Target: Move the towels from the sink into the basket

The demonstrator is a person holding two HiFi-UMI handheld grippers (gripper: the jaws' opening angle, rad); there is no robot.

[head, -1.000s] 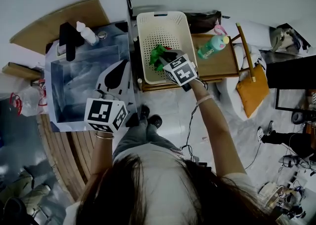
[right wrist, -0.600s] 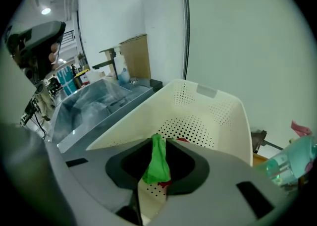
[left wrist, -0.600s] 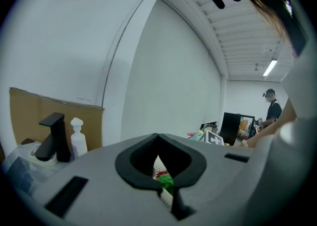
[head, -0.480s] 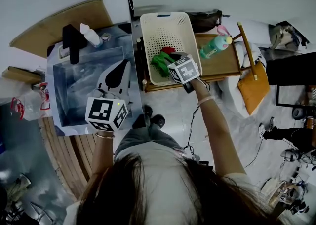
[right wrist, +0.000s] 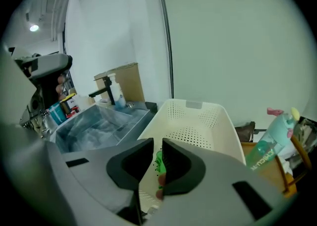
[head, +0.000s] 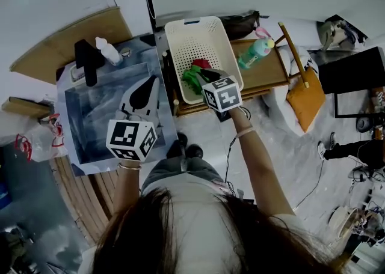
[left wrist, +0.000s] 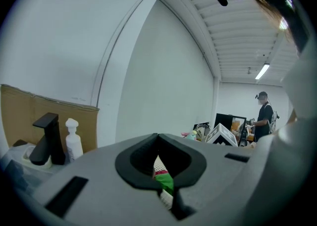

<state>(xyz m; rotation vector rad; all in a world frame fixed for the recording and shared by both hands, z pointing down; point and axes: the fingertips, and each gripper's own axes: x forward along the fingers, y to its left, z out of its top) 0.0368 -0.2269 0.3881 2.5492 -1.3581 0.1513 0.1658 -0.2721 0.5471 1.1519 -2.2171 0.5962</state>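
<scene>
The cream perforated basket (head: 210, 35) stands on a low wooden table, and a green towel (head: 191, 78) and a red towel (head: 201, 63) lie in it. My right gripper (head: 203, 74) hovers over the basket's near end. Its jaws have just been closing and stand a narrow gap apart with nothing between them. In the right gripper view the green towel (right wrist: 159, 163) shows through that gap, below the right gripper (right wrist: 157, 143). My left gripper (head: 144, 89) hangs over the steel sink (head: 75, 119), shut and empty. The left gripper (left wrist: 158, 136) points level towards the basket. The basin shows only a grey-blue sheen.
A black tap (head: 89, 62) and a white pump bottle (head: 107, 50) stand at the sink's far edge, with cardboard (head: 72, 32) behind. Right of the basket, a teal bottle (head: 255, 52) lies on the wooden table (head: 274, 77), beside an orange bag (head: 307, 98). A person (left wrist: 262, 116) stands far off.
The right gripper let go of the green towel, which now lies in the basket, then rose a little and rolled. The left gripper has stayed over the sink.
</scene>
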